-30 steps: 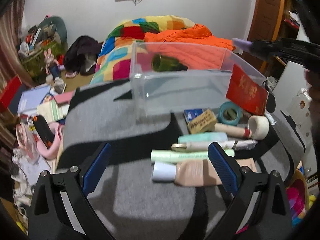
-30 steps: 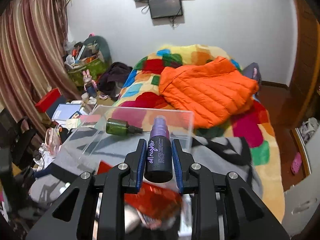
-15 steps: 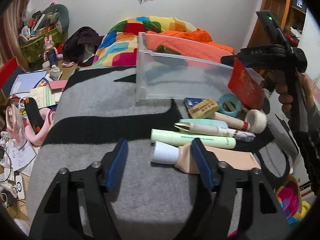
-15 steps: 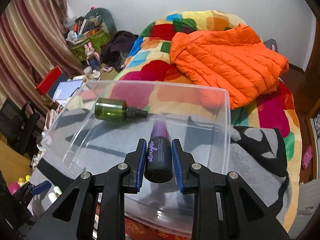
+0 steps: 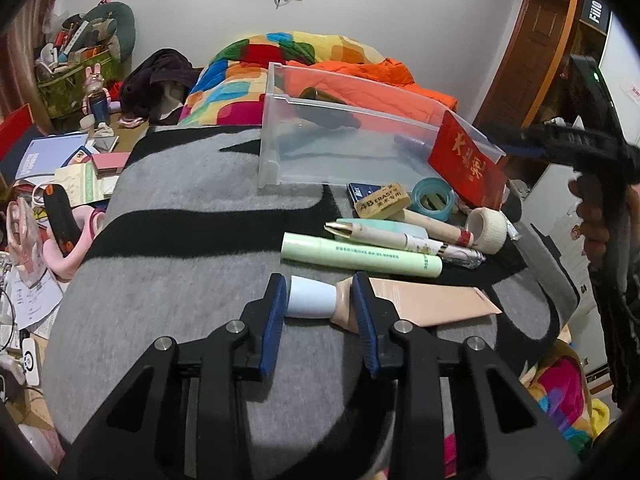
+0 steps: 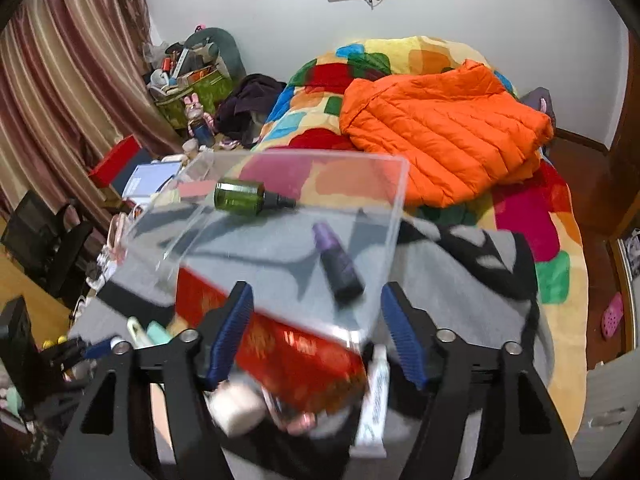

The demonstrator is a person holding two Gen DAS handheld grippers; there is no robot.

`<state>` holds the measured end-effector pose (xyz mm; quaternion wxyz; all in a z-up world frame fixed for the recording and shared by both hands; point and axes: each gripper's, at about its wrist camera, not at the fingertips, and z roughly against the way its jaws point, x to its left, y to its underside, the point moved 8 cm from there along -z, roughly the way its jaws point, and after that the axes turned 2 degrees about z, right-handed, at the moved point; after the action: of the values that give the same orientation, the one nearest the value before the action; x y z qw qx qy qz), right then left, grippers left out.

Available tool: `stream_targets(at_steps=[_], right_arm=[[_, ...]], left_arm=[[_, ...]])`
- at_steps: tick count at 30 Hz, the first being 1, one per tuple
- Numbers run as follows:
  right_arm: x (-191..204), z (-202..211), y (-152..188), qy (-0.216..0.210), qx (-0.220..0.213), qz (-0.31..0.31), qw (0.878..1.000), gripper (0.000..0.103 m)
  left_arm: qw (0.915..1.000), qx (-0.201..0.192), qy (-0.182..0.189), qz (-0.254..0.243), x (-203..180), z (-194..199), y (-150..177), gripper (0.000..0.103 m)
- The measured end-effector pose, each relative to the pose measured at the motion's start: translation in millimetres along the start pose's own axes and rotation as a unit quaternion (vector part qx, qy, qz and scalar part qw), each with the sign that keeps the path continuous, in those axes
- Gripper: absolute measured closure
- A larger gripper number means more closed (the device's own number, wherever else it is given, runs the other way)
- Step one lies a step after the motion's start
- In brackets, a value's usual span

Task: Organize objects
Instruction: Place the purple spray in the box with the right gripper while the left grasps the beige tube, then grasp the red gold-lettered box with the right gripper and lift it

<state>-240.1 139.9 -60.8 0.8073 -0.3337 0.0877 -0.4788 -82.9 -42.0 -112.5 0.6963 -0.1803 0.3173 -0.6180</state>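
A clear plastic bin (image 5: 280,152) (image 6: 188,236) stands on the grey and black blanket (image 5: 180,264). A green bottle (image 6: 240,197) and a purple spray bottle (image 6: 338,262) lie inside it. My right gripper (image 6: 318,330) is open and empty, above the bin's near edge. My left gripper (image 5: 320,306) is closed around the white cap end of a beige tube (image 5: 400,304) lying on the blanket. A green tube (image 5: 360,257), pens, an eraser (image 5: 382,204), a tape roll (image 5: 433,199) and a red packet (image 5: 466,168) lie beside the bin.
A bed with a colourful quilt (image 6: 320,92) and an orange jacket (image 6: 440,128) lies behind. Books, papers and clutter (image 5: 60,168) cover the floor at left. The right gripper's handle and hand (image 5: 592,184) show at the right of the left wrist view.
My right gripper opened and let the purple spray bottle drop into the bin, then drew back. My left gripper came down and closed its fingers onto the beige tube's cap end.
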Motion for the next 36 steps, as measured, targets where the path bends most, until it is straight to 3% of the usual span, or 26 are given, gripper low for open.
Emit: stream_targets(at_steps=[5, 8, 12, 13, 17, 19, 21, 25, 27, 29, 31, 36], right_arm=[[-4.8, -11.7, 23.0, -0.018, 0.021, -0.019, 0.999, 0.032], [-7.4, -28.6, 30.7, -0.049, 0.041, -0.047, 0.997, 0.032], [-5.2, -37.0, 29.5, -0.085, 0.036, -0.064, 0.994, 0.032], [-3.0, -37.3, 30.3, -0.087, 0.036, -0.06, 0.994, 0.036], [2.3, -30.8, 33.6, -0.085, 0.024, -0.049, 0.995, 0.051], [2.8, -25.7, 35.3, -0.086, 0.021, -0.047, 0.995, 0.067], [2.6, -19.3, 38.0, -0.082, 0.016, -0.047, 0.995, 0.069], [5.2, -3.2, 43.5, -0.072, 0.002, -0.039, 0.997, 0.073], [6.0, 9.5, 44.2, -0.065, -0.01, -0.042, 0.997, 0.073], [5.5, 20.5, 43.4, -0.062, -0.022, -0.047, 0.997, 0.074], [3.8, 33.2, 44.9, -0.047, -0.036, -0.049, 0.997, 0.075], [-2.2, 48.9, 60.1, 0.001, -0.038, -0.04, 0.998, 0.075]], left_arm=[[0.9999, -0.001, -0.006, 0.012, -1.0, 8.0, 4.9, 0.07], [0.9998, -0.003, -0.011, 0.019, 0.5, 14.3, 6.3, 0.071], [0.9995, -0.013, -0.017, 0.022, 1.9, 25.2, 2.7, 0.076], [0.9995, -0.014, -0.016, 0.023, 1.9, 26.9, 1.4, 0.101], [0.9994, -0.015, -0.007, 0.032, 4.1, 31.5, -3.2, 0.102], [0.9994, -0.01, -0.013, 0.03, 5.2, 29.7, -3.3, 0.102], [0.9994, 0.003, 0.0, 0.035, 4.2, 26.9, -2.0, 0.102], [0.9992, 0.011, 0.01, 0.039, 3.6, 24.7, -2.0, 0.094], [0.9993, 0.013, 0.008, 0.034, 1.2, 22.8, -3.1, 0.08], [0.9991, 0.016, 0.016, 0.036, -2.1, 20.2, -5.1, 0.057], [0.999, 0.018, 0.024, 0.033, -6.2, 16.8, -7.8, 0.047], [0.9985, 0.038, 0.034, -0.017, -22.4, -2.9, -16.3, 0.044]])
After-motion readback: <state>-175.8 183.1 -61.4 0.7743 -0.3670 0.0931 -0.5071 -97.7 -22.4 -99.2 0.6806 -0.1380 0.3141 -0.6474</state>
